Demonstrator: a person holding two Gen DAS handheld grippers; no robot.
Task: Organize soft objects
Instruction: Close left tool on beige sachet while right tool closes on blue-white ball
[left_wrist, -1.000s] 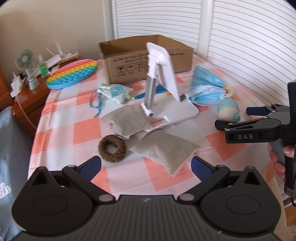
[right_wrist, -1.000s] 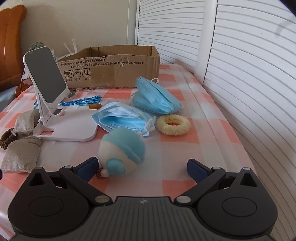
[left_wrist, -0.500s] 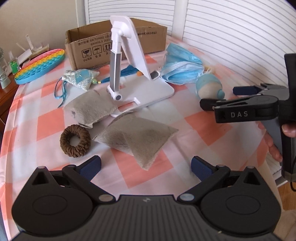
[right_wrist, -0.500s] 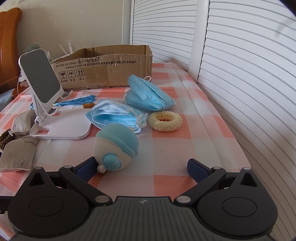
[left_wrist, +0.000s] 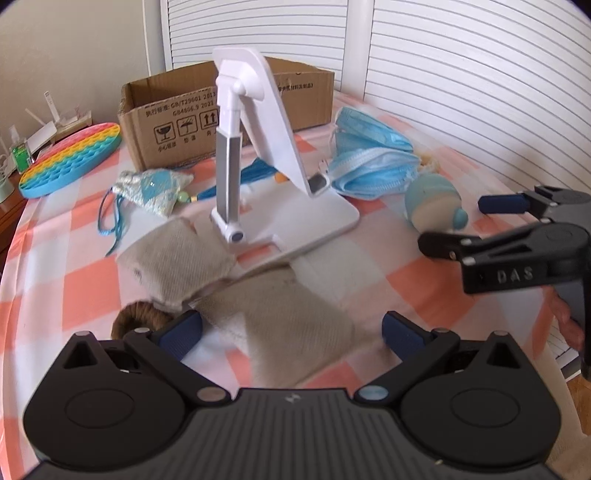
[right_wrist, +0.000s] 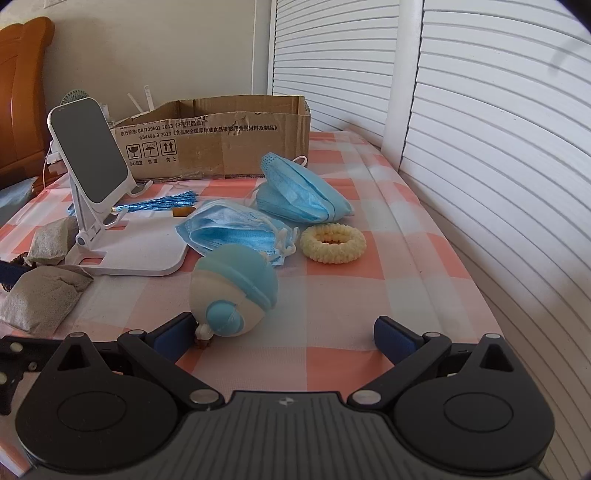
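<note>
The near beige pouch (left_wrist: 280, 325) lies on the checked tablecloth (left_wrist: 88, 280) directly between the spread fingers of my left gripper (left_wrist: 291, 328), which is released and grips nothing. A second beige pouch (left_wrist: 177, 254) sits at its 10 o'clock, partly under the foot of the white phone stand (left_wrist: 258, 155), and a brown braided ring (left_wrist: 136, 321) peeks out at 9 o'clock, just beside my left fingertip.

From my right wrist camera, the blue-and-cream plush ball (right_wrist: 232, 291) sits just ahead of the left finger of my right gripper (right_wrist: 284, 332); whether it touches the pad I cannot tell. That gripper is also spread wide and empty. At the ball's 12 o'clock lies a crumpled blue face mask (right_wrist: 232, 229), with a folded stack of masks (right_wrist: 299, 195) beyond and a cream scrunchie (right_wrist: 332, 243) at 2 o'clock. The open cardboard box (right_wrist: 221, 136) stands at the far edge, at 12 o'clock.
</note>
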